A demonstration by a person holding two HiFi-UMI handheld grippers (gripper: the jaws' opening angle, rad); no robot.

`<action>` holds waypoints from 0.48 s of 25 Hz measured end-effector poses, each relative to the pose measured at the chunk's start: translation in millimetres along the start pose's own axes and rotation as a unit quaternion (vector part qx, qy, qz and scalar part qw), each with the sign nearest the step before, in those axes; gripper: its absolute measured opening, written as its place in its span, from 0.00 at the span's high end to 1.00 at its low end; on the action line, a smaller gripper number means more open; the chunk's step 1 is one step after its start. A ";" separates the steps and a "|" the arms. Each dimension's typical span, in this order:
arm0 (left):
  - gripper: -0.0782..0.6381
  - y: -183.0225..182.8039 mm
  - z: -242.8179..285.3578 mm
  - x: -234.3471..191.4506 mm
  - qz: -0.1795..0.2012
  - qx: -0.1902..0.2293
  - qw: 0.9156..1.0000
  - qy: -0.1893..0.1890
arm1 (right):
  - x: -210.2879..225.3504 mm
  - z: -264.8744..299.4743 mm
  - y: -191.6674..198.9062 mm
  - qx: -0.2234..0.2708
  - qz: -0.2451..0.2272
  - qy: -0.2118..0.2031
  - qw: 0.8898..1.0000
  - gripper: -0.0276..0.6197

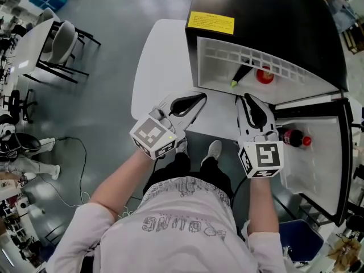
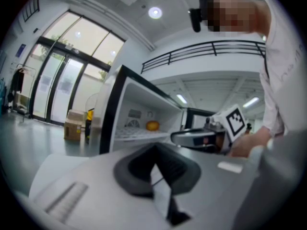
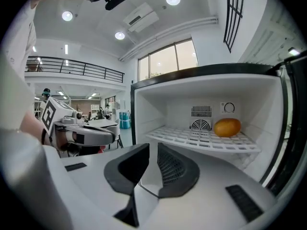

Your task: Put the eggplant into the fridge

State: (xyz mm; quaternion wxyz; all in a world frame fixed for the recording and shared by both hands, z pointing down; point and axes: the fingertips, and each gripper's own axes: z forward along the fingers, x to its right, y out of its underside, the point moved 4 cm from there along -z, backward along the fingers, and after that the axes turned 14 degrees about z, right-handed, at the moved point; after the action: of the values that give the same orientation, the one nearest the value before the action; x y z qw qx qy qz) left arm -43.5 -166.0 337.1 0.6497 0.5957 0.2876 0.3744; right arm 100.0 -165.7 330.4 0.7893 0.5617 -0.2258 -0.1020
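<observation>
Two tongs reach forward side by side in the head view, both aimed at an open fridge (image 1: pixel 267 16). The left tongs (image 1: pixel 200 99) hang over a white table (image 1: pixel 156 67), and the right tongs (image 1: pixel 245 100) are just beside them on the right. Each pair carries its marker cube back near the hand. The eggplant (image 1: pixel 243 73), dark with a green stem end, lies inside the fridge ahead of both tongs. It is nearer the tips of the right pair, clear of both, and partly under the wire shelf (image 1: pixel 256 58). The fridge door (image 1: pixel 311 166) stands open to the right of the right tongs. A dark bottle (image 1: pixel 293 137) with a red cap lies in the door rack, just beside that pair's cube.

From the left gripper view, the left tongs are pressed together, the dark pads meeting at their tips with nothing pinched between them. Straight ahead, past the tips, the fridge opens, and an orange fruit (image 2: pixel 152 125) sits on the wire shelf toward the back. The right tongs lie level, just to the right of these tips, with their marker cube behind them.

From the right gripper view, the right tongs stand a narrow slit apart, and nothing is in the gap. The white fridge interior fills the space ahead. The orange fruit rests on the wire shelf ahead and to the right of the tips, close to the back wall and beside a round vent (image 3: pixel 201 124). The left tongs show off to the left, well short of the fridge opening.
</observation>
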 end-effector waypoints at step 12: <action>0.88 -15.8 -9.0 -9.5 0.003 0.011 1.000 -0.011 | -6.4 -11.7 -9.6 0.005 -0.008 -0.007 1.000 0.92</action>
State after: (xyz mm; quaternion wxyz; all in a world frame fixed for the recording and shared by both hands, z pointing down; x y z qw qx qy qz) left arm -53.9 -169.0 319.7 0.6452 0.6079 0.2829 0.3662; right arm 100.8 -156.5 316.8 0.7837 0.5671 -0.2276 -0.1115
